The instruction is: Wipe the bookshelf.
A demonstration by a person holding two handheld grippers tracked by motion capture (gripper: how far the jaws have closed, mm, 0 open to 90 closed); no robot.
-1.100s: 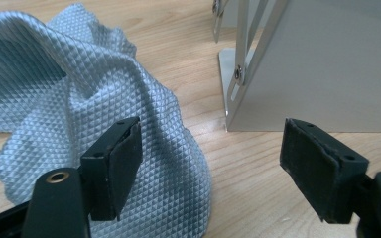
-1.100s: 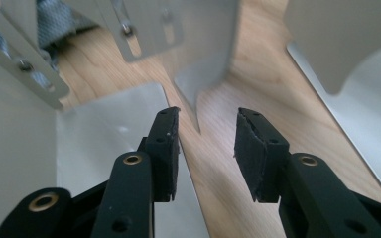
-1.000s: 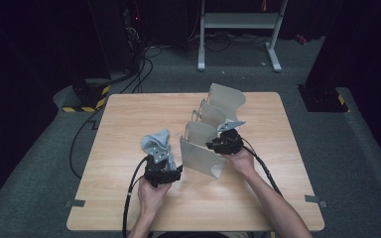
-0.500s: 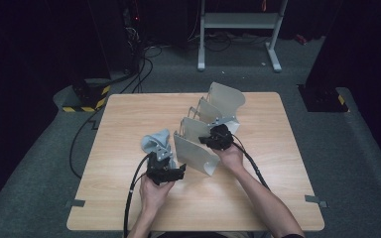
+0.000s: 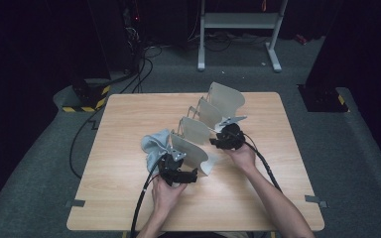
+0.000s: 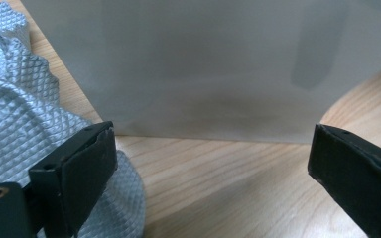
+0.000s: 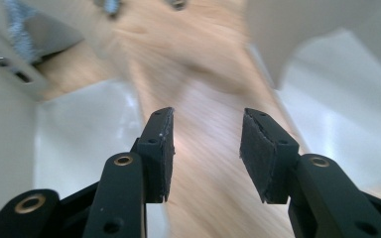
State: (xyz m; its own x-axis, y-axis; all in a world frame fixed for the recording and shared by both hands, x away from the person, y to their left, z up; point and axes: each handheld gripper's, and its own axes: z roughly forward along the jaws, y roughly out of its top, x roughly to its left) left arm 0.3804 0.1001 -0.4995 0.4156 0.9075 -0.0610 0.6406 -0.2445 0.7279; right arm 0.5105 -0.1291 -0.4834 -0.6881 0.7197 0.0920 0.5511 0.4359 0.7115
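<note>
A rack of several pale curved panels [image 5: 225,99] stands in a row across the middle of the wooden table [image 5: 129,119]. Its front panel [image 5: 191,153] rises close ahead in the left gripper view [image 6: 203,64]. My left gripper [image 5: 181,166] sits just before that panel; its jaws [image 6: 208,168] have just been opening and now stand wide open over bare wood. A crumpled grey textured cloth [image 5: 156,146] lies at its left, under the left jaw [image 6: 20,114]. My right gripper [image 5: 217,141] reaches into the rack from the right; its jaws [image 7: 206,148] have just opened, with nothing between them.
Cables [image 5: 144,198] trail from both grippers toward the table's near edge. Beyond the table are a white metal stand [image 5: 238,29] on the floor and a yellow-and-black striped block [image 5: 87,96] at the far left corner.
My left gripper has moved right along the front panel. The right gripper shifted toward the rack and then back right. The rack's front end has slid a little left.
</note>
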